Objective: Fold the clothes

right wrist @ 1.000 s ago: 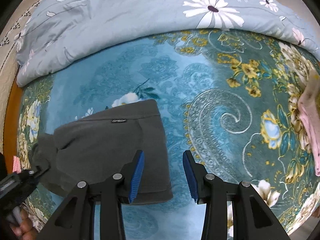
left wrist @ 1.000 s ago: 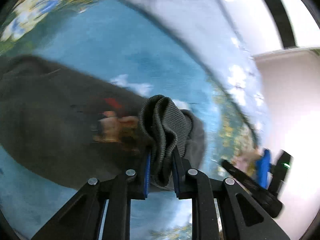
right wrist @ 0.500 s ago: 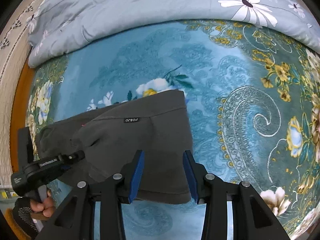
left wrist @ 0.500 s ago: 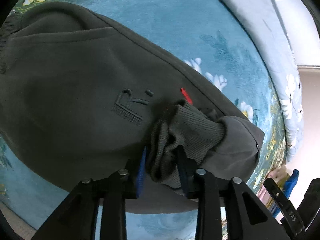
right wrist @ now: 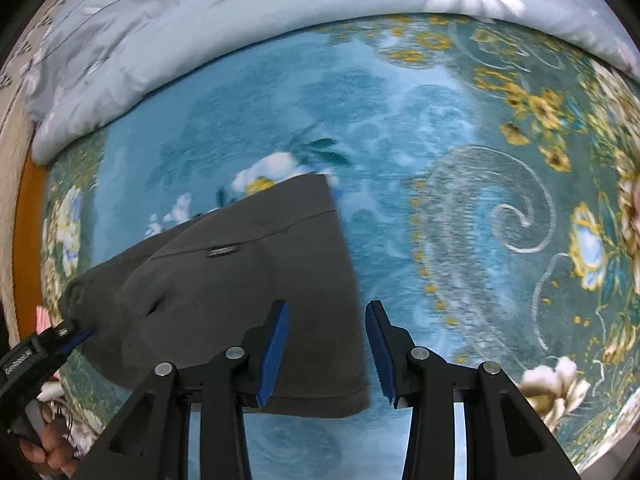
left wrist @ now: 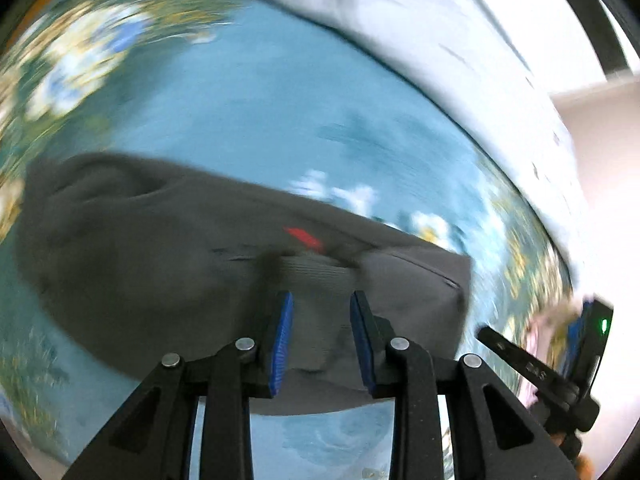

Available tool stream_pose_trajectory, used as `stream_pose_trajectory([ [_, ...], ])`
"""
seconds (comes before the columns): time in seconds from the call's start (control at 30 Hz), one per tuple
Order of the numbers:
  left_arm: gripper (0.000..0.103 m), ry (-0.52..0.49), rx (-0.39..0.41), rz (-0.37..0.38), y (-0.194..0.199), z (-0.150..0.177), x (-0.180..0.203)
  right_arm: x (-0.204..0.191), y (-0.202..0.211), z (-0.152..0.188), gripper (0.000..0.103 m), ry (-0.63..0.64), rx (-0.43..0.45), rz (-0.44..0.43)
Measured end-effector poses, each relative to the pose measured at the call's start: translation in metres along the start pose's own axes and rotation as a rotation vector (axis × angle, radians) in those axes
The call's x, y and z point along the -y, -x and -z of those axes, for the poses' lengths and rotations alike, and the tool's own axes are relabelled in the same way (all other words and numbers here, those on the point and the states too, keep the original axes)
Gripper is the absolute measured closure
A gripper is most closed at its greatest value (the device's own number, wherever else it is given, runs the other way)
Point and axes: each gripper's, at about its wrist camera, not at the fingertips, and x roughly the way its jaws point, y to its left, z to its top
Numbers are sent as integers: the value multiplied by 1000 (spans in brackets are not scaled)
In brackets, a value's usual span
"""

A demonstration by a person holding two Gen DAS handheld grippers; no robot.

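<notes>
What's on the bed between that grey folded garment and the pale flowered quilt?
Nothing: in the right wrist view only bare blue bedspread separates the garment from the quilt.

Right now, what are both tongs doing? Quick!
Left tongs: open, above the dark grey sweatshirt's ribbed cuff.
Right tongs: open, holding nothing.

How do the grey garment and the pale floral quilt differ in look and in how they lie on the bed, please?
The grey garment is dark, plain and folded flat, while the pale floral quilt is light blue-grey with white daisies and lies bunched in a thick roll. The garment sits near the grippers; the quilt lies along the far side. Both rest on the blue patterned bedspread.
</notes>
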Motion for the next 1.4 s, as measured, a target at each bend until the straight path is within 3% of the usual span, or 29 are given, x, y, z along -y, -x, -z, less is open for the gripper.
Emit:
stream_pose_trajectory([
  [0.1, 73, -20, -45, -9, -22, 3, 5, -20, -8, 5, 59, 89, -31, -60],
  [0.2, 73, 22, -89, -49, -43, 8, -10, -20, -18, 9, 59, 122, -43, -28],
  [0.33, 73, 103, -104, -32, -56, 10, -28, -2, -33, 9, 60, 57, -71, -29],
  [0.47, 73, 98, -108, -32, -63, 12, -33, 3, -44, 9, 60, 39, -84, -31],
  [0.77, 72, 107, -123, -15, -68, 16, -43, 3, -66, 8, 59, 71, -125, -14],
  [1.03, 72, 130, -125, -6, -52, 18, -52, -3, -43, 5, 59, 88, -155, -6],
  [1.17, 72, 179, -53, 93, -14, 26, -62, -8, -15, 15, 59, 98, -134, -14],
  [1.27, 72, 277, 41, 178, 28, 41, -91, -13, 3, 26, 59, 110, -125, -13],
  [1.4, 64, 460, 186, 168, 77, 67, -159, -19, 20, 42, 59, 119, -118, -2],
])
